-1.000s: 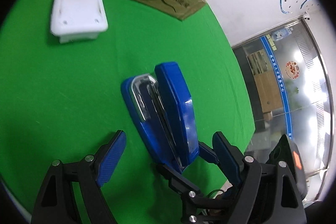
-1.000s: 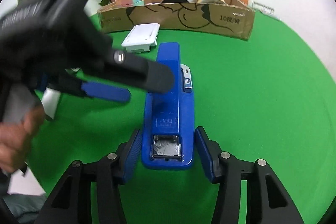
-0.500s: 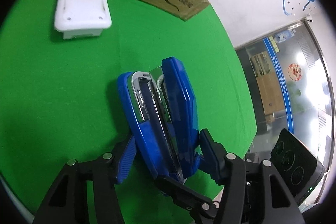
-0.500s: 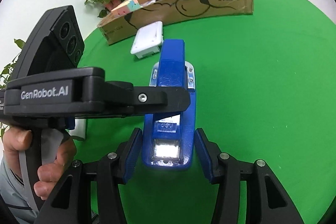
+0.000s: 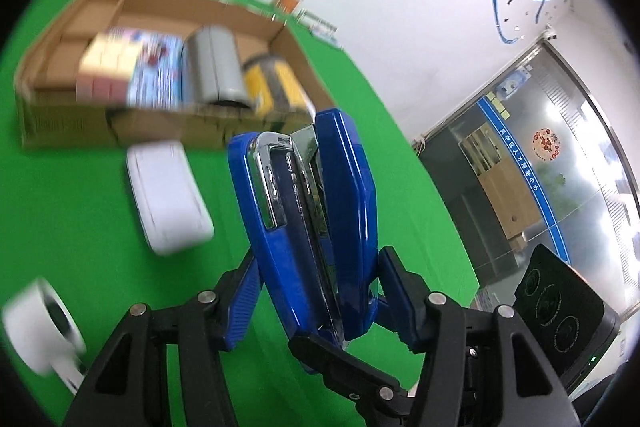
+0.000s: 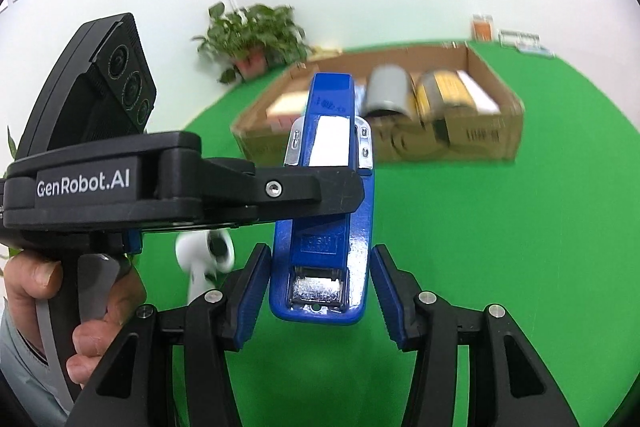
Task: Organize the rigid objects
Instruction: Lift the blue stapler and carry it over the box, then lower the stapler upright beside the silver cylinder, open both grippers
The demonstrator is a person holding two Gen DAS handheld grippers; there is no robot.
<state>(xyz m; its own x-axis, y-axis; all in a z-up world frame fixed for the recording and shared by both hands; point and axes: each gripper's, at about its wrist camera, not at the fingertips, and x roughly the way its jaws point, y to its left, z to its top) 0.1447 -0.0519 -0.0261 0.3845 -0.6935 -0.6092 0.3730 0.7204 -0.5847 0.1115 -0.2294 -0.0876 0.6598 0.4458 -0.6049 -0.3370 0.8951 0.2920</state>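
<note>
1. The left gripper [image 5: 320, 301] is clamped on the blue stapler [image 5: 308, 223], its blue pads pressing the stapler's two flanks near the hinge end

2. From the left wrist view the stapler stands out ahead of the fingers, lying on its side, with the chrome magazine facing left and the top arm to the right

3. The right gripper [image 6: 318, 297] has its fingers apart around the same stapler [image 6: 324, 227]: the left pad lies just beside the stapler's flank, and the right pad stands clear of it with a green gap between

4. In the right wrist view the left gripper's black body crosses in from the left over the stapler's middle, held by the person's left hand [image 6: 76, 311]

5. Ahead of both grippers sits an open cardboard box [image 5: 64, 125] on the green table cloth [image 6: 500, 247], holding a grey roll [image 5: 214, 67], a yellow roll [image 5: 276, 89] and blurred flat packets

6. Ahead and left of the left gripper a white plastic case [image 5: 168, 197] lies on the cloth, just in front of the box

7. Close on the left gripper's left lies a white tape roll [image 5: 42, 331], blurred

8. A potted plant [image 6: 256, 35] stands beyond the box against the white wall
</note>
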